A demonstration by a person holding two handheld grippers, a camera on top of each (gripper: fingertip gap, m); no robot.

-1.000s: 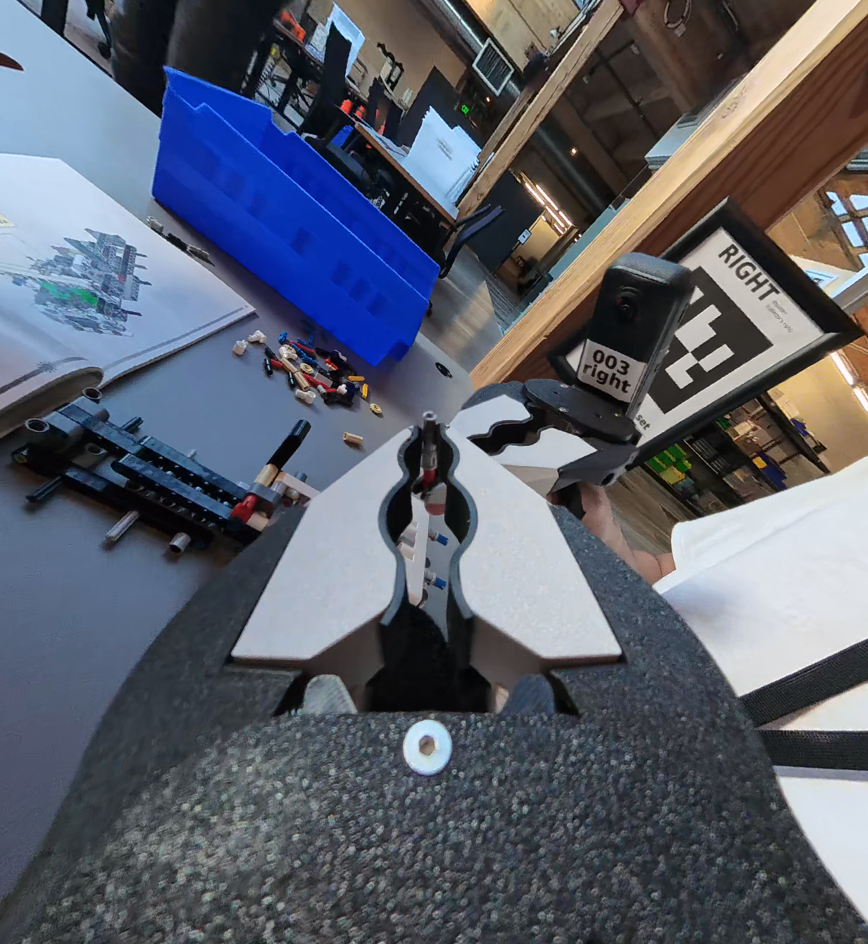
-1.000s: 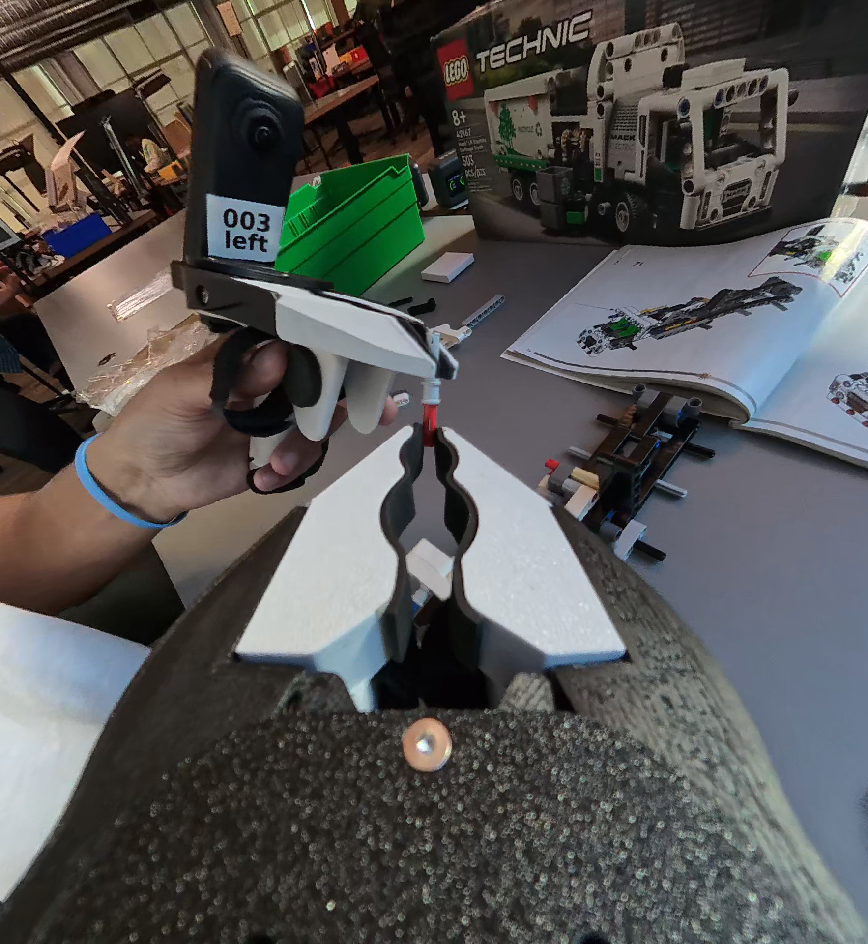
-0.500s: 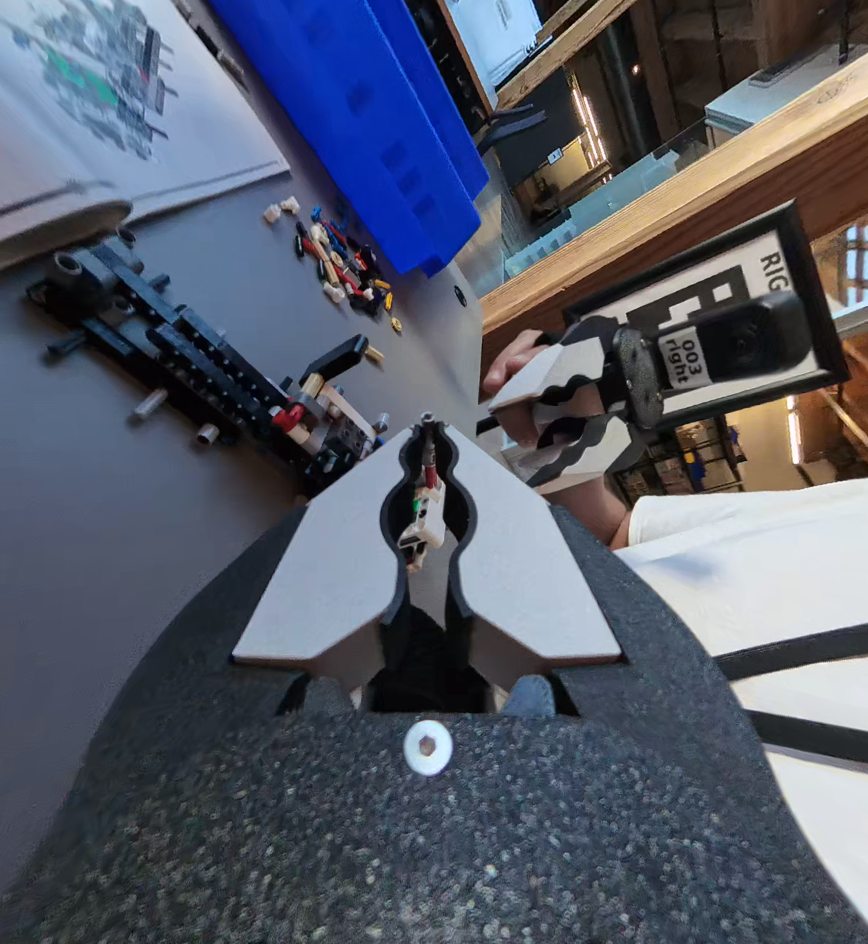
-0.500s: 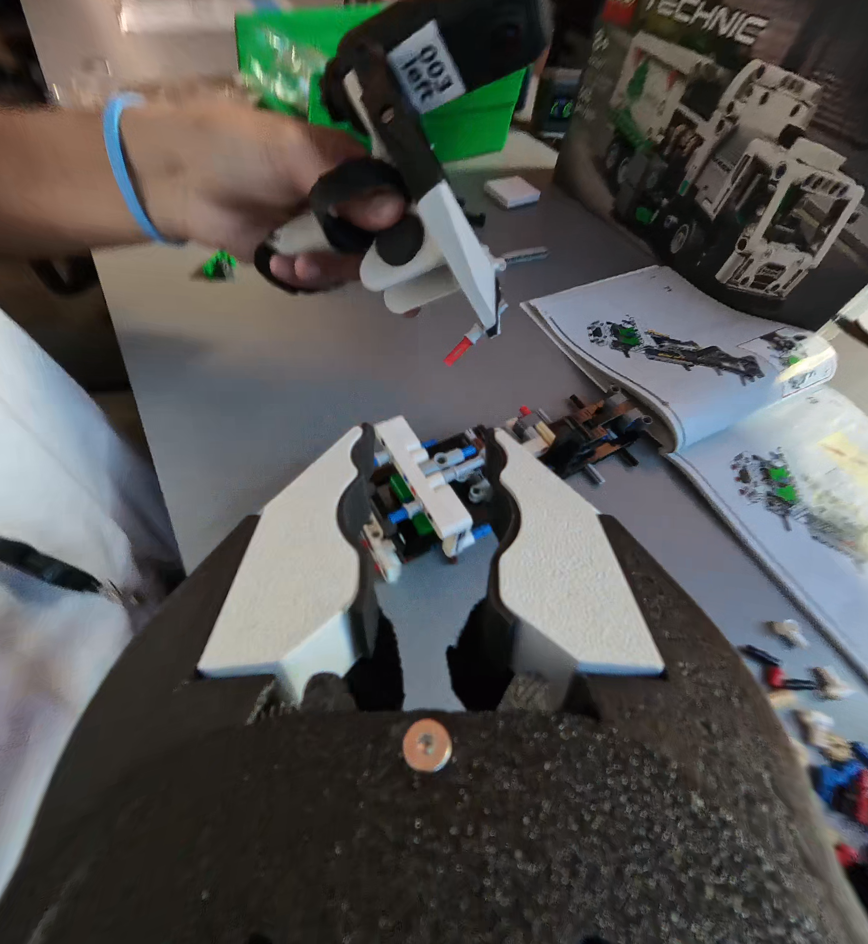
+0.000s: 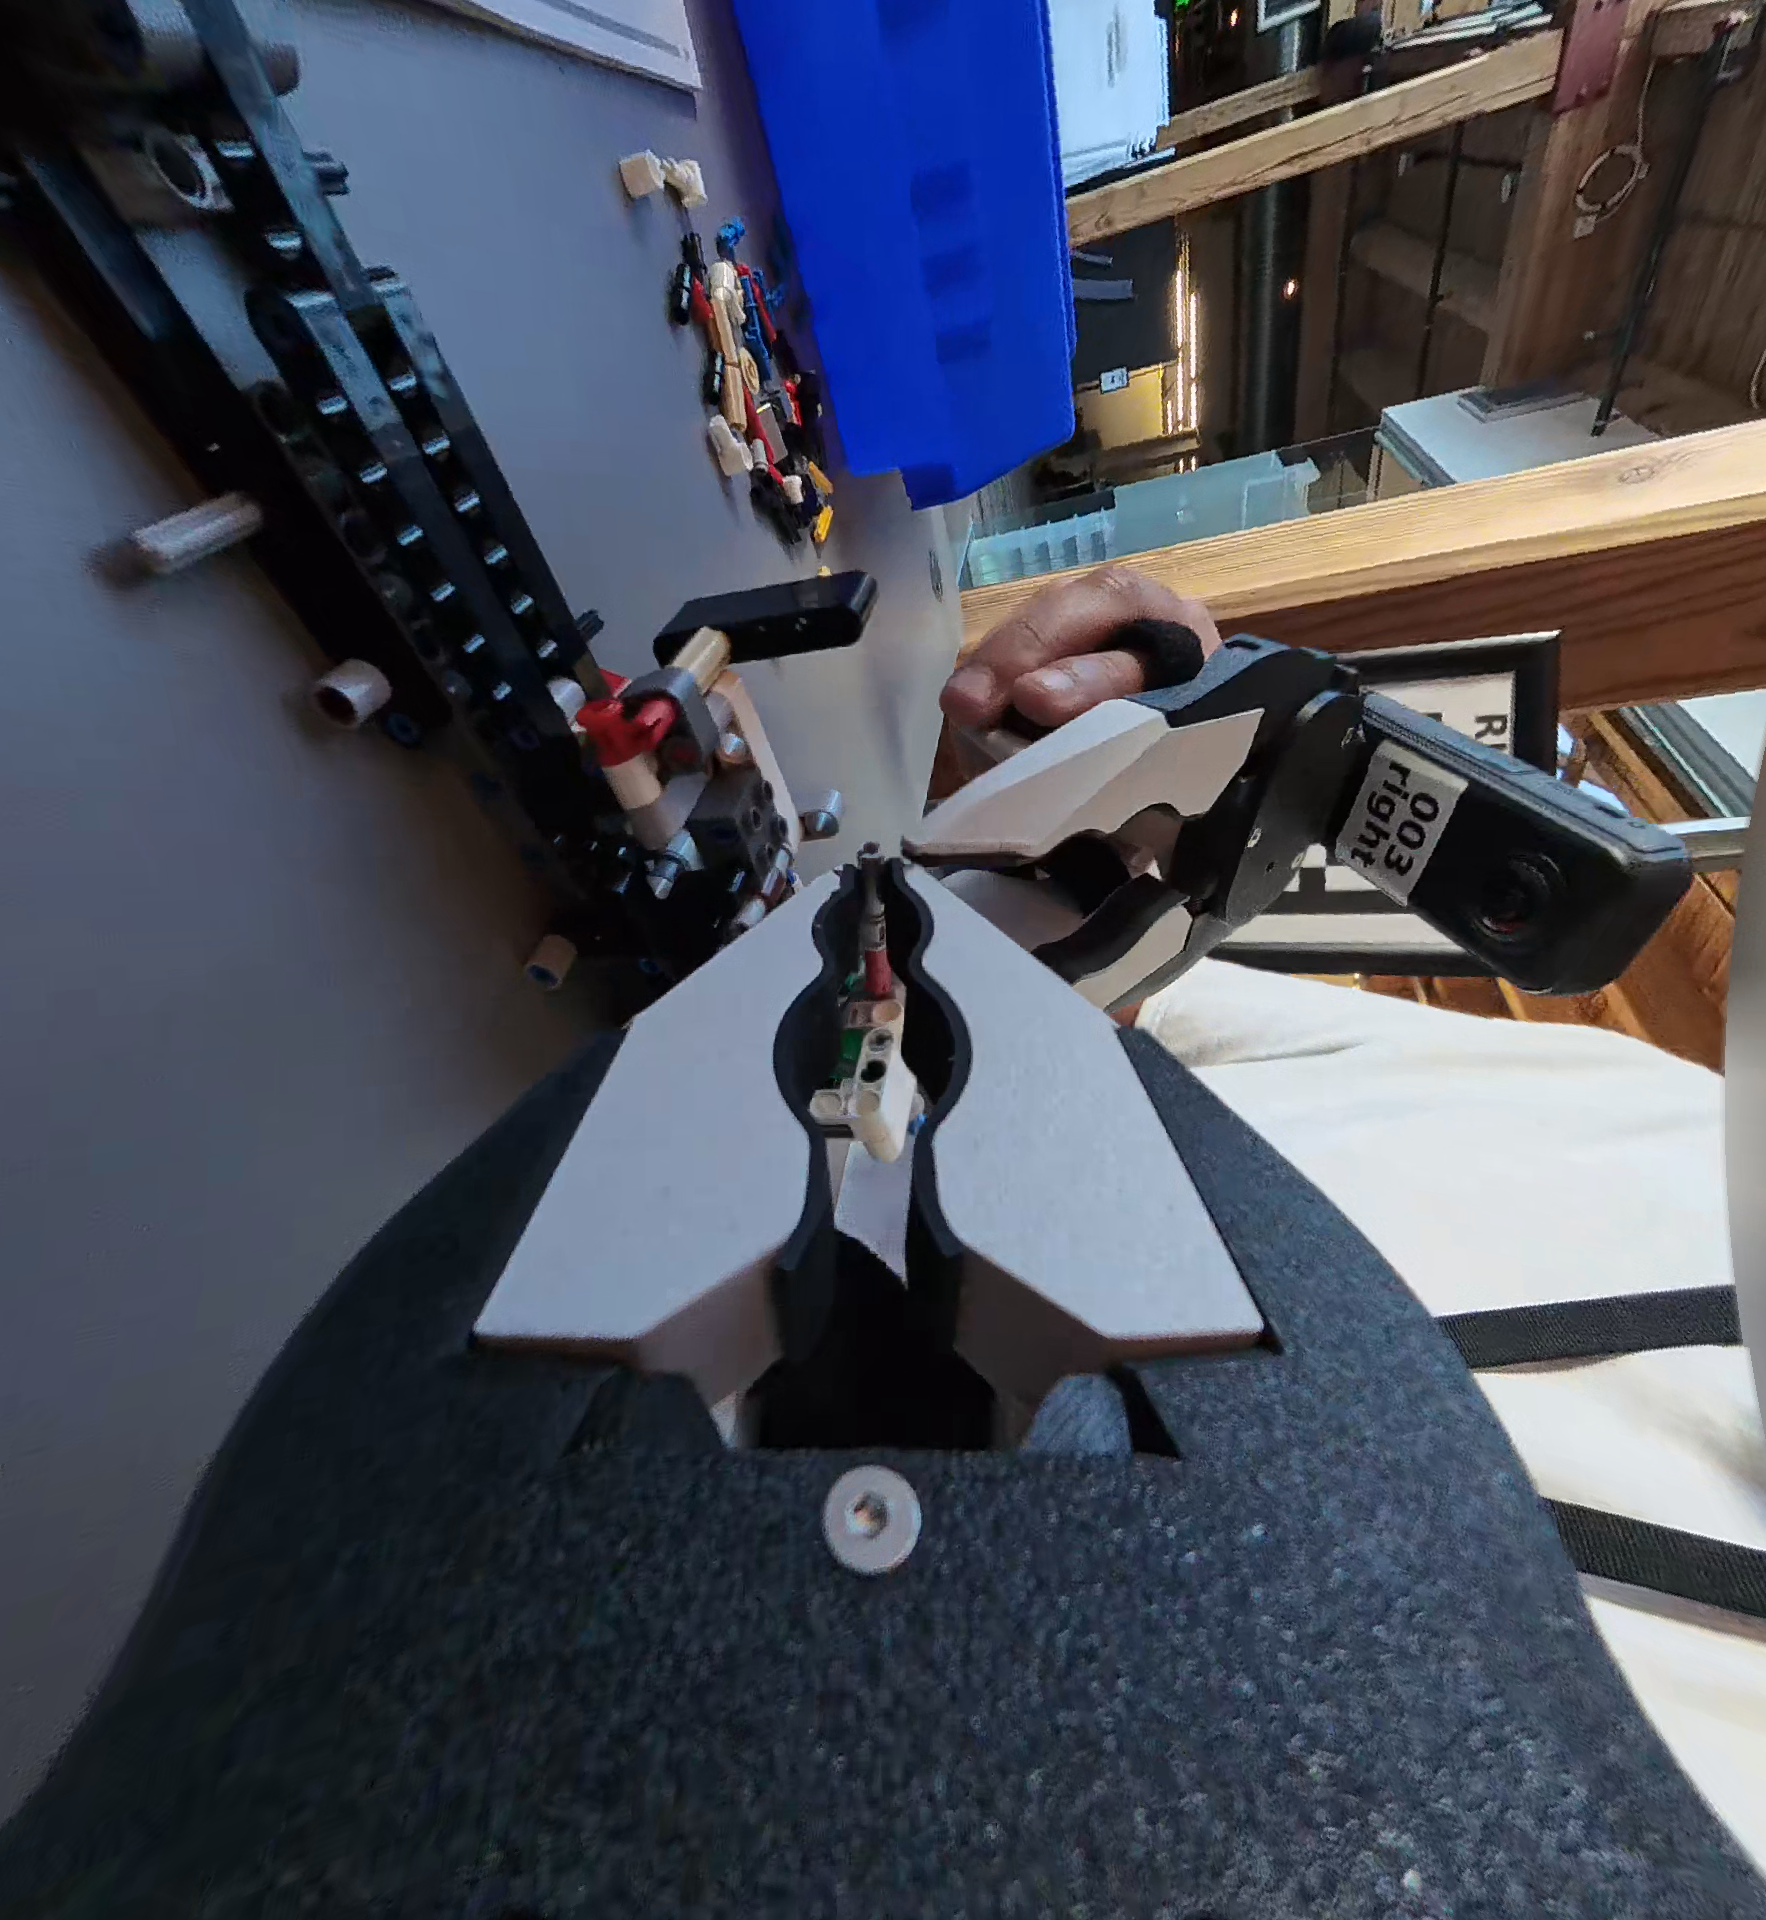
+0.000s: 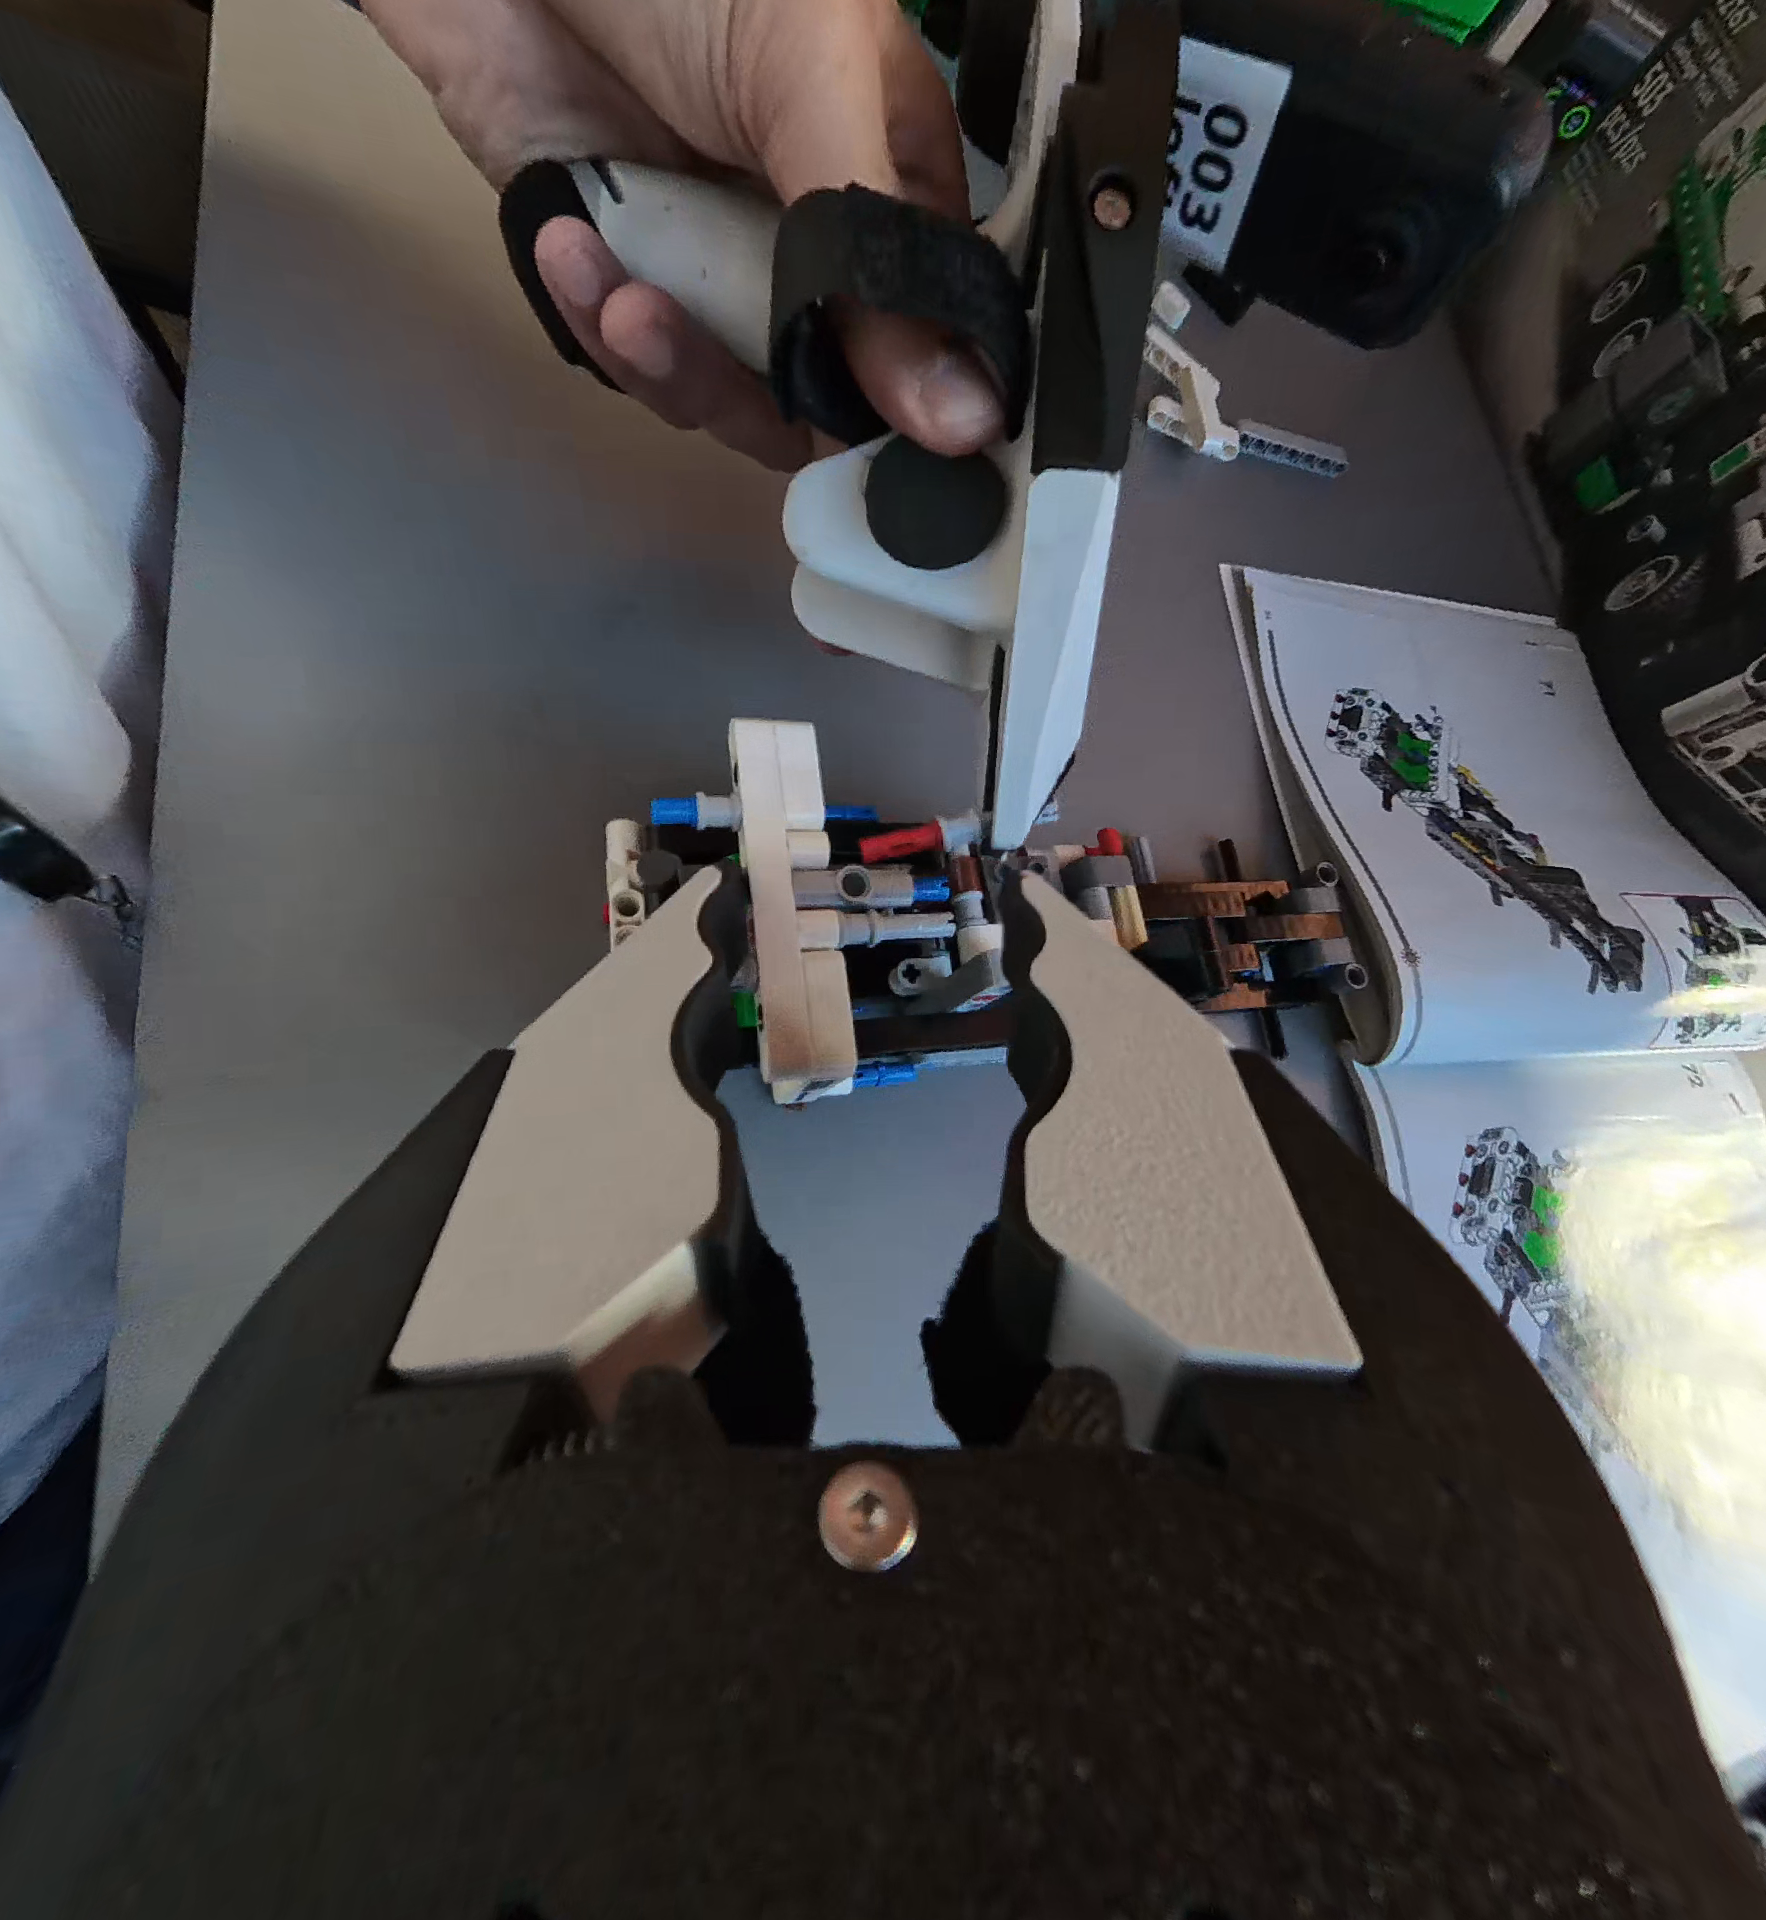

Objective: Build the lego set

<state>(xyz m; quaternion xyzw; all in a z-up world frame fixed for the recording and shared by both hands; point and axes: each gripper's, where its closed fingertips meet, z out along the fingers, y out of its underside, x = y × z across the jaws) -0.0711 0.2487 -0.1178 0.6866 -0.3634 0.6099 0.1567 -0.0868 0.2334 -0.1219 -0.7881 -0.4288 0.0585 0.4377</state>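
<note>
A grey table (image 6: 463,644) in an open workshop, timber beams behind. Starting at the left of the right wrist view: the right gripper (image 6: 863,894) has its jaws spread wide around a small white-and-black lego assembly (image 6: 837,935) sitting on the table, fingers either side, whether they touch it I cannot tell. Just above, the left gripper (image 6: 1014,831) comes in tip-down, jaws pinched tight on a thin red-and-grey axle pin (image 6: 910,836) lying against the assembly's far edge. Further right, the long black chassis (image 6: 1222,925), then the open instruction booklet (image 6: 1481,831) and the set's box (image 6: 1710,416). In the left wrist view, a blue bin (image 5: 910,239) and loose parts (image 5: 754,364) lie far off.
</note>
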